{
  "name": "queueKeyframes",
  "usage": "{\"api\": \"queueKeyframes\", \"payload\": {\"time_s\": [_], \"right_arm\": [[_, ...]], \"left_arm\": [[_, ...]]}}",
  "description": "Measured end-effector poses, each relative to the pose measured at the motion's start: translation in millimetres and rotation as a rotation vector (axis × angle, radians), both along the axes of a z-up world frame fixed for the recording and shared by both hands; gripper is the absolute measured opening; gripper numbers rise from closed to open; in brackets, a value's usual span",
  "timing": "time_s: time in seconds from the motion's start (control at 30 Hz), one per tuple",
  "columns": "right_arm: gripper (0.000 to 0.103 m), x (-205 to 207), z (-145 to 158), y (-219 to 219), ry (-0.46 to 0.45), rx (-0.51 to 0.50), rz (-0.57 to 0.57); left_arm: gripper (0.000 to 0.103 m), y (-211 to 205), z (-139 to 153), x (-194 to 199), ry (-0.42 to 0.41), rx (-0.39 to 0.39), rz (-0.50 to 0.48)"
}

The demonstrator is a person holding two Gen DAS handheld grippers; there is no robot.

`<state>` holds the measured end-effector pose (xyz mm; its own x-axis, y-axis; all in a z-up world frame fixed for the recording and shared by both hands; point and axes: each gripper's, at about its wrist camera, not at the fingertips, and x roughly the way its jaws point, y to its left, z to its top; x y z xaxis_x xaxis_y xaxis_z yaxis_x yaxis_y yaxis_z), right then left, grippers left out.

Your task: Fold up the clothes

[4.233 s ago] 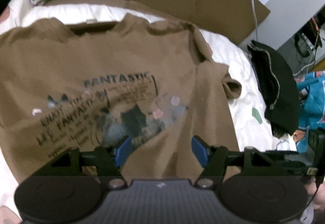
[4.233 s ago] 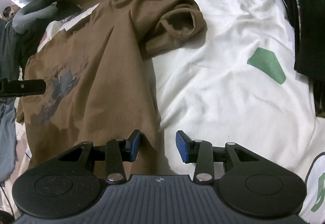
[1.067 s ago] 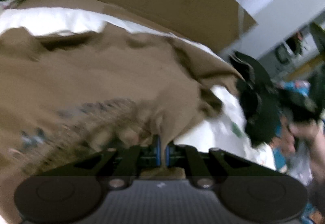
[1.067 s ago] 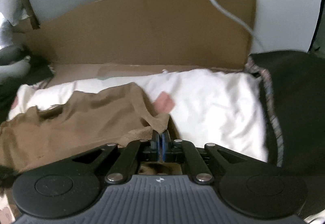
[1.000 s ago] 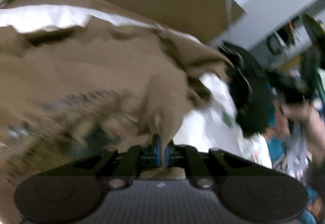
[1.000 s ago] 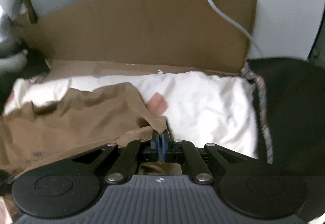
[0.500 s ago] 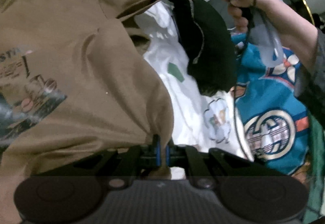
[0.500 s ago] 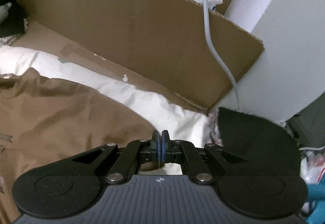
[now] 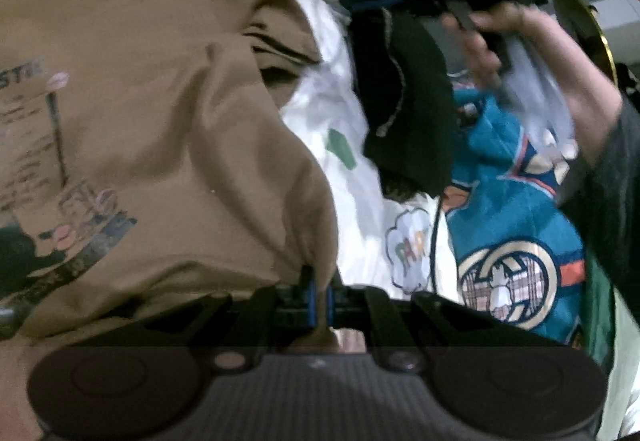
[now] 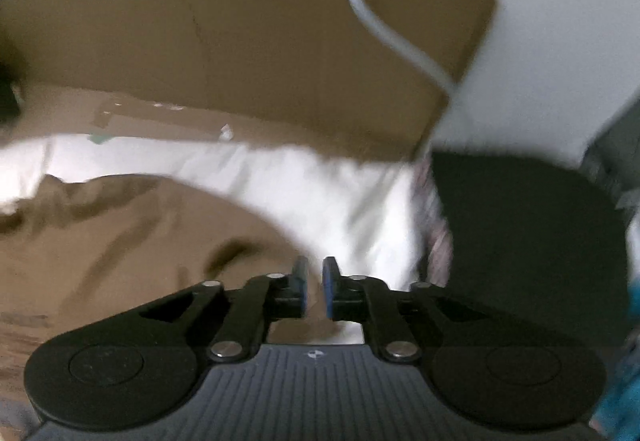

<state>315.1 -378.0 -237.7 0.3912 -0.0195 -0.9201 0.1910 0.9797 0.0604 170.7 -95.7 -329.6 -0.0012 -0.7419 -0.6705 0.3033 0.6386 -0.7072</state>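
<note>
White bedsheet (image 9: 360,201) with small coloured prints underneath, also seen in the right wrist view (image 10: 320,193). Brown cardboard (image 10: 248,53) standing along the far side, a white cable (image 10: 372,17) hanging across it, pale wall (image 10: 560,21) behind. Black garment (image 9: 404,101) heaped at the right edge of the sheet, a teal printed cloth (image 9: 512,209) beside it.

Brown T-shirt (image 9: 160,113) spread over the sheet, dark printed lettering and picture facing up, right side bunched into soft folds, one sleeve crumpled near the black garment. Same shirt (image 10: 132,253) low and left in the right wrist view, blurred.

Left gripper (image 9: 319,291) angled down, jaws pinched tight on a gathered edge of the shirt, cloth rising in a peak from the blue pads. Right gripper (image 10: 315,283) pointing steeply down over the shirt's edge, jaws just parted to a narrow gap, blue pads clear of the cloth. Right hand (image 9: 520,45) on its handle above the black garment, dark sleeve (image 9: 608,181) at the wrist.
</note>
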Motion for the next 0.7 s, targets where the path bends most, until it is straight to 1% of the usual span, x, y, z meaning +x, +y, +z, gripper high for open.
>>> {"api": "queueKeyframes", "payload": {"time_s": [0.07,0.17,0.2,0.3,0.4,0.47,0.5,0.6,0.7], "right_arm": [[0.045,-16.7,-6.9,1.1,-0.01,0.08,-0.017],[0.045,-36.7,-21.6,1.1,0.002,0.157,-0.066],[0.045,-40.9,-24.6,1.5,0.002,0.168,-0.078],[0.045,-52.4,-32.3,-0.4,-0.027,0.213,-0.132],[0.045,-58.3,-38.3,-5.3,-0.068,0.311,-0.201],[0.045,-61.6,-48.3,-5.6,-0.081,0.367,-0.251],[0.046,-62.2,-53.8,-4.3,-0.086,0.382,-0.268],[0.052,-63.7,-68.4,-0.5,-0.094,0.415,-0.316],[0.054,-65.3,-81.2,-1.4,-0.096,0.468,-0.372]], "left_arm": [[0.006,3.2,0.1,1.3,0.0,0.002,0.011],[0.006,5.0,4.1,1.1,-0.011,0.006,0.013],[0.006,5.6,5.7,0.9,-0.017,0.008,0.014],[0.006,7.5,8.6,1.3,-0.029,0.013,0.022],[0.006,10.1,9.6,2.5,-0.027,0.012,0.035],[0.006,16.2,10.4,2.2,-0.026,0.013,0.041],[0.006,16.9,9.7,2.4,-0.025,0.015,0.043],[0.006,18.4,7.5,3.7,-0.025,0.018,0.049],[0.006,23.4,6.1,7.0,-0.025,0.019,0.062]]}}
